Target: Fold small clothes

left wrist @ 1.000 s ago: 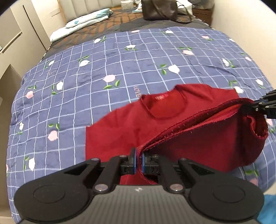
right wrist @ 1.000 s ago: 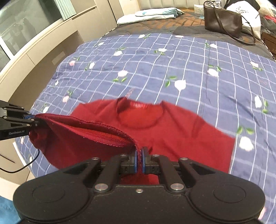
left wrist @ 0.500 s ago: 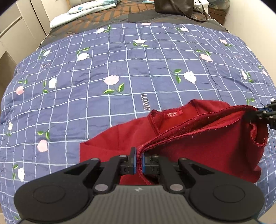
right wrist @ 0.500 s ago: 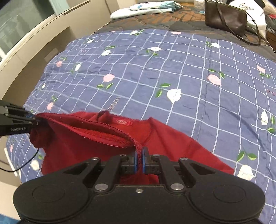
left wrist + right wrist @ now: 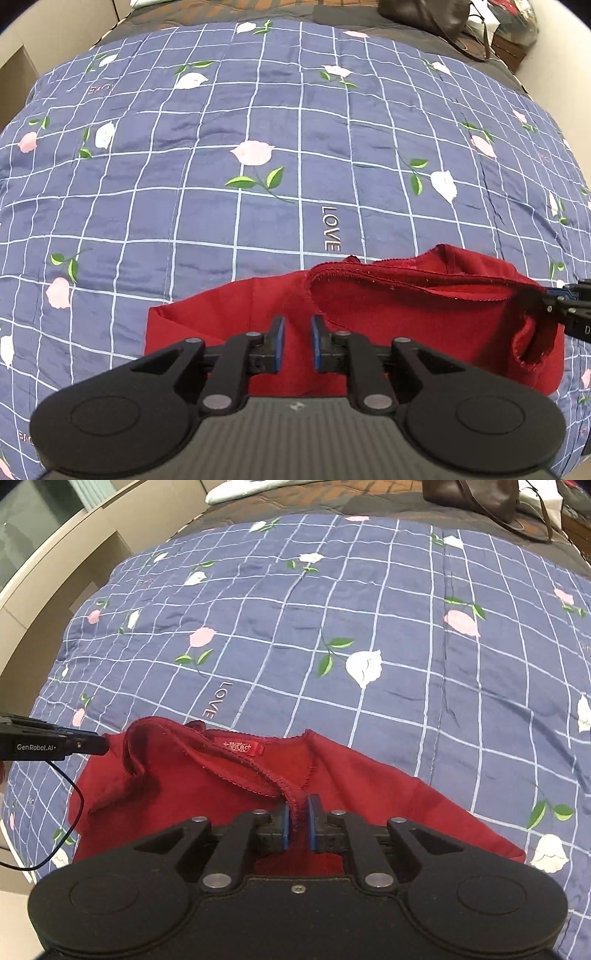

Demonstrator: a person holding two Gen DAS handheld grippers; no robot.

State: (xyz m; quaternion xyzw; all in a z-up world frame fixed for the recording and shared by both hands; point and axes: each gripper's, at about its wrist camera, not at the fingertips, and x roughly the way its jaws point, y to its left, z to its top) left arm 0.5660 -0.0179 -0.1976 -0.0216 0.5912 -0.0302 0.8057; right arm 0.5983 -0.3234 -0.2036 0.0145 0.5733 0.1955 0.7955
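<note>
Our left gripper (image 5: 294, 343) jaws apart, nothing between them; red top (image 5: 369, 782) half-folded on the quilt (image 5: 221, 184), soft, limp, light; right gripper (image 5: 297, 825) jaws slightly apart, hem between, grip unclear; we'd pinch hem corners.

Quilt (image 5: 258, 122) bare beyond shirt (image 5: 369, 786); bag (image 5: 469, 494) at far edge.

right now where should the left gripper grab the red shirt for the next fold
Probably the outer edge of the sleeve that the red shirt spreads to the left. Bring the open left gripper in low from the left: that edge lies flat on the quilt, away from the bunched fold.
</note>
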